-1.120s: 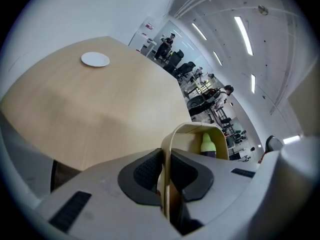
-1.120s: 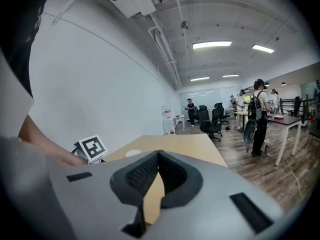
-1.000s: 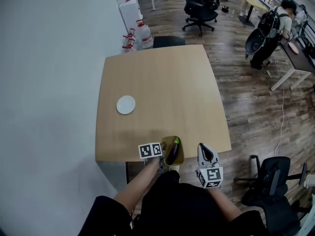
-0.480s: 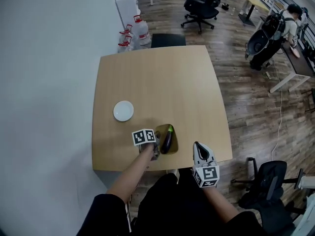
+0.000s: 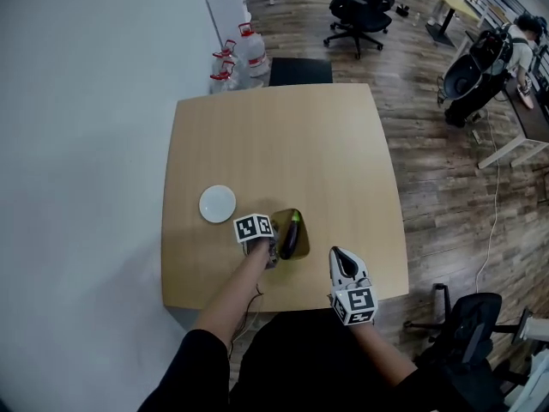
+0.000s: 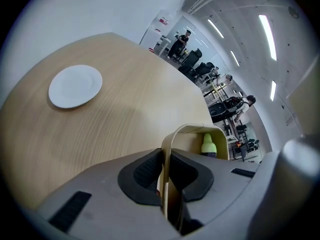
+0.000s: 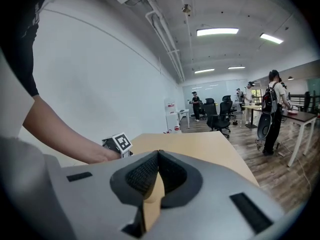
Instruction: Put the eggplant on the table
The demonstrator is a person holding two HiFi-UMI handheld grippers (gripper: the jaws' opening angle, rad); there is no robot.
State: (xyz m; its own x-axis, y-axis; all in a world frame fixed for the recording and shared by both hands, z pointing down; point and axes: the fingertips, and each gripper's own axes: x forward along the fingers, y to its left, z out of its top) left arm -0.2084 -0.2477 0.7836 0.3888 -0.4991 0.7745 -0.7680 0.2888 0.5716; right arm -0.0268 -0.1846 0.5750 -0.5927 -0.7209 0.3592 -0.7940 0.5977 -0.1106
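Note:
A dark purple eggplant [image 5: 290, 239] with a green stem lies in a shallow tan dish [image 5: 301, 227] on the near part of the wooden table [image 5: 283, 144]. My left gripper [image 5: 272, 252] is shut on the dish's near rim; in the left gripper view the thin rim [image 6: 166, 179] runs between the pads and the eggplant's green tip [image 6: 208, 145] shows inside the dish. My right gripper [image 5: 341, 261] hovers at the table's near edge, to the right of the dish, shut with nothing in it. The left gripper's marker cube [image 7: 120, 143] shows in the right gripper view.
A white plate [image 5: 217, 202] lies on the table left of the dish. A black chair [image 5: 300, 69] stands at the far edge, with water bottles [image 5: 240, 57] beside the wall. Office chairs [image 5: 360, 11], another chair [image 5: 476, 324] and a person [image 5: 523, 41] are off to the right.
My left gripper has carried the dish with the eggplant from the table's near edge further in over the table. The right gripper has edged forward to the near edge.

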